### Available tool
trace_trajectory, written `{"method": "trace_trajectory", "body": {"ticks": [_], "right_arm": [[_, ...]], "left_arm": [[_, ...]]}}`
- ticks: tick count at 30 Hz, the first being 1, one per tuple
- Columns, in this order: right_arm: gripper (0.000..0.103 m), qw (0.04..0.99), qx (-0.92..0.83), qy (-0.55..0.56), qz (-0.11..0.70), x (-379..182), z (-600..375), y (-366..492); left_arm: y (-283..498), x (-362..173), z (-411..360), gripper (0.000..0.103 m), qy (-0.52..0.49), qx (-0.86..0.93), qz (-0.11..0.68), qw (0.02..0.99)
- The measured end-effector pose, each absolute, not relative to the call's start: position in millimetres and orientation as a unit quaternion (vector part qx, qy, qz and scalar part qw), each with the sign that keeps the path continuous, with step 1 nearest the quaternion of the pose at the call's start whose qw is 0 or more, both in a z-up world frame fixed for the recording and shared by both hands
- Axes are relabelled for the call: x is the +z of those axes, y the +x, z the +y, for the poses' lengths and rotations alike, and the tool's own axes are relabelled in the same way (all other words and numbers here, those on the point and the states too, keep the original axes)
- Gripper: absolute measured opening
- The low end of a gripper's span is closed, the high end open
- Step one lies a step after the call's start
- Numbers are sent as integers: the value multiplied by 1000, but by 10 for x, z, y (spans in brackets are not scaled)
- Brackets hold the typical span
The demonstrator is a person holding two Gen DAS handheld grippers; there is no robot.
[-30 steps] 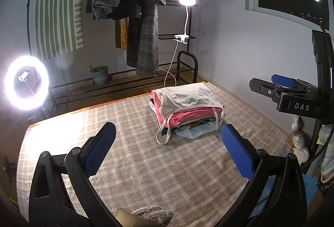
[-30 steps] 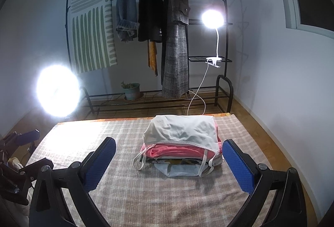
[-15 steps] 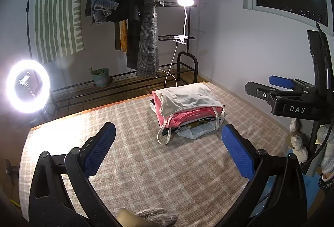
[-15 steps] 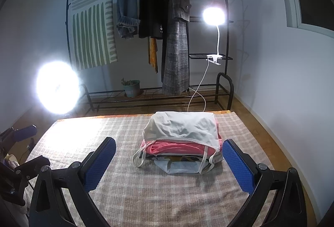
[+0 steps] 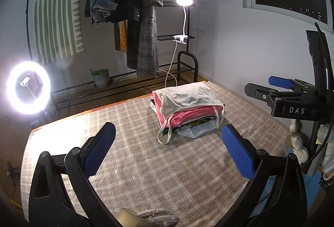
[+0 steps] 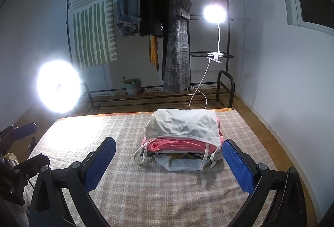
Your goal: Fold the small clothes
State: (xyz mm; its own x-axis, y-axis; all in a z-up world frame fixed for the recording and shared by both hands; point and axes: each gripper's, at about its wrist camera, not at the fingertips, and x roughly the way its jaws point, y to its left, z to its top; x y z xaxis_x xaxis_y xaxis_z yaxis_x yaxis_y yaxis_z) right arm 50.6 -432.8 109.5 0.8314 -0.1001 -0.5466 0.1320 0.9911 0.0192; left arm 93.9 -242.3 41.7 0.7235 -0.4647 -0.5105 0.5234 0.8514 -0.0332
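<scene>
A stack of folded clothes [image 5: 187,110] sits on the checked cloth [image 5: 146,164] at the far right; a white strapped top lies on a pink garment, with darker and pale blue pieces beneath. It also shows in the right wrist view [image 6: 183,135]. My left gripper [image 5: 167,147] is open and empty, held above the cloth short of the stack. My right gripper [image 6: 169,162] is open and empty, facing the stack's front edge. The right gripper also shows at the right of the left wrist view [image 5: 292,93], and the left gripper at the left edge of the right wrist view [image 6: 18,143].
A black clothes rack [image 6: 167,39] with coats and a striped towel stands behind the cloth. A ring light [image 5: 28,87] glows at the left, a clip lamp [image 5: 184,0] on the rack. A potted plant [image 5: 101,79] sits on the rack base. Stuffed toys [image 5: 298,143] lie at the right.
Both views have shifted slightly; the stack sits a little further along and the right gripper a little lower in the left wrist view. Both grippers stay open and empty.
</scene>
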Motion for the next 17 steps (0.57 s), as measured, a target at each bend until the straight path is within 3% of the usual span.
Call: {"method": "trace_trajectory", "body": {"ticks": [17], "right_arm": [[103,952,-63,39,296,1002,-4419,488]], "left_arm": [[967,400,-2317,103,65,-268,251,928]]}}
